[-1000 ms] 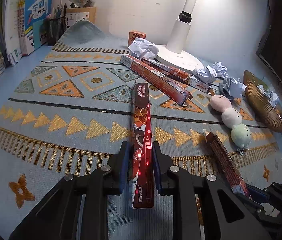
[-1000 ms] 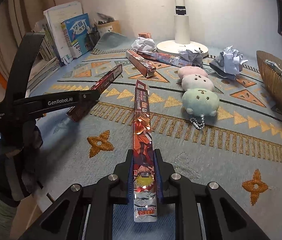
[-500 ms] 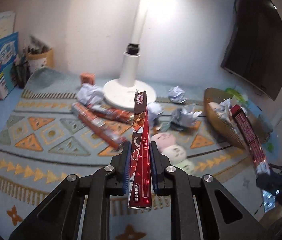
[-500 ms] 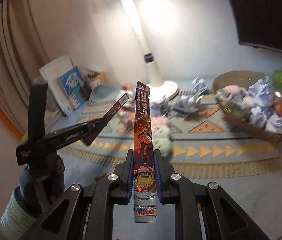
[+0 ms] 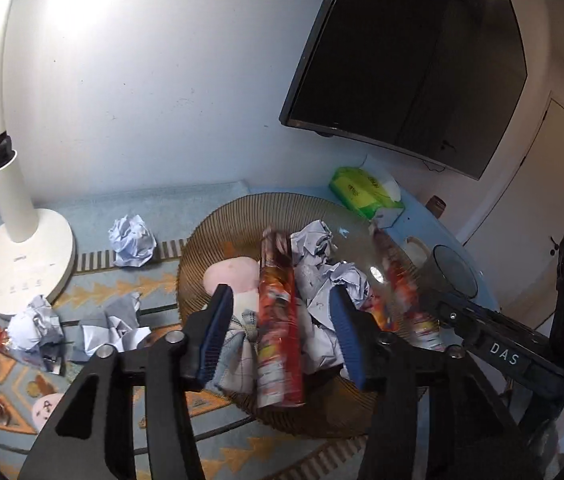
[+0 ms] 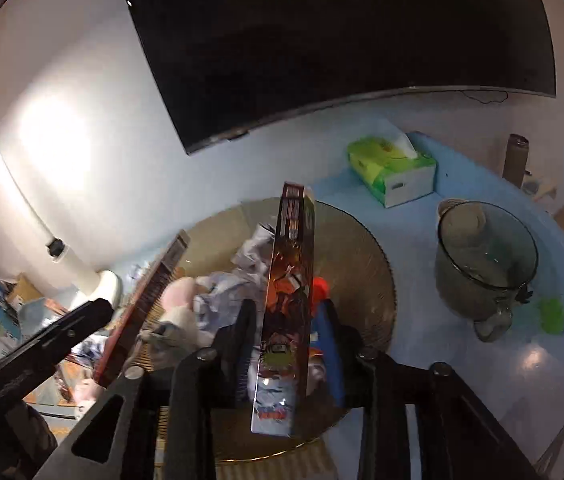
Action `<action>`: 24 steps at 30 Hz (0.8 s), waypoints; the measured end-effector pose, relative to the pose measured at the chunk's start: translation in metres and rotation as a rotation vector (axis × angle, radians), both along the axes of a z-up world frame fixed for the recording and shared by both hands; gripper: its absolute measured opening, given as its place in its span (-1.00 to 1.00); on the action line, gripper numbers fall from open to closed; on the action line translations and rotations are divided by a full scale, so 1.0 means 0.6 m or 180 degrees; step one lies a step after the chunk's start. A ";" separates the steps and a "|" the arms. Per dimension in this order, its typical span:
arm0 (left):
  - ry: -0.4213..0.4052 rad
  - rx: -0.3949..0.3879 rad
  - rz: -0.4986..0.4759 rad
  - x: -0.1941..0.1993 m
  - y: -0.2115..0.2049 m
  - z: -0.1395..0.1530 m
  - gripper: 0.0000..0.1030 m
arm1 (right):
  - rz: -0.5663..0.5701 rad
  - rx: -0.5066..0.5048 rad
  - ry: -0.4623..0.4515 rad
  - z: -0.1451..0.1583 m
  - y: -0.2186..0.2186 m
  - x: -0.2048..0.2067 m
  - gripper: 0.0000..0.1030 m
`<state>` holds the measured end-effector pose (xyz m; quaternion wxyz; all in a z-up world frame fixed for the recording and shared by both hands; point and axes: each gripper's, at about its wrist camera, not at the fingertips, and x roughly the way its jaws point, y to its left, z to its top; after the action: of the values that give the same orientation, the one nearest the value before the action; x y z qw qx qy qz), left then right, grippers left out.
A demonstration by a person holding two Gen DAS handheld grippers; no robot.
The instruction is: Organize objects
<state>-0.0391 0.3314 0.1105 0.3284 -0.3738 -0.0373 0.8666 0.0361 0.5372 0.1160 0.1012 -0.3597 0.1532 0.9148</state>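
In the left wrist view my left gripper hangs over the golden wire basket. Its jaws are opening, and a long red printed box stands loose between the blue pads, with a gap on each side. The basket holds crumpled paper and a pink plush toy. In the right wrist view my right gripper is above the same basket, jaws opening. A long orange printed box tilts between them and the pads no longer press on it. The left gripper's box shows at left.
A white lamp base and paper balls lie left of the basket on the patterned mat. A green tissue box and a glass pot stand on the blue table behind and to the right. A dark screen hangs on the wall.
Both grippers lifted their boxes off the mat and swung right, over the basket. Their jaws, then shut on the boxes, have now parted from them.
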 end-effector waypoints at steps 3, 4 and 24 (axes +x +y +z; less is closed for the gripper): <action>-0.0036 0.0032 0.0031 0.010 -0.024 -0.008 0.03 | 0.0008 0.0148 -0.0076 -0.003 0.015 0.010 -0.28; -0.0034 0.0045 0.0072 0.014 -0.040 -0.007 0.07 | 0.0063 0.0126 -0.0032 -0.001 0.013 0.022 -0.23; 0.0017 -0.0723 0.1741 0.124 -0.539 -0.122 0.98 | 0.1350 -0.0066 -0.0154 -0.110 -0.339 0.085 0.56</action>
<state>0.0351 0.0082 0.0373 0.0389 -0.3820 -0.0386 0.9225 0.0871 0.3336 0.0500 -0.0937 -0.4068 0.0811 0.9051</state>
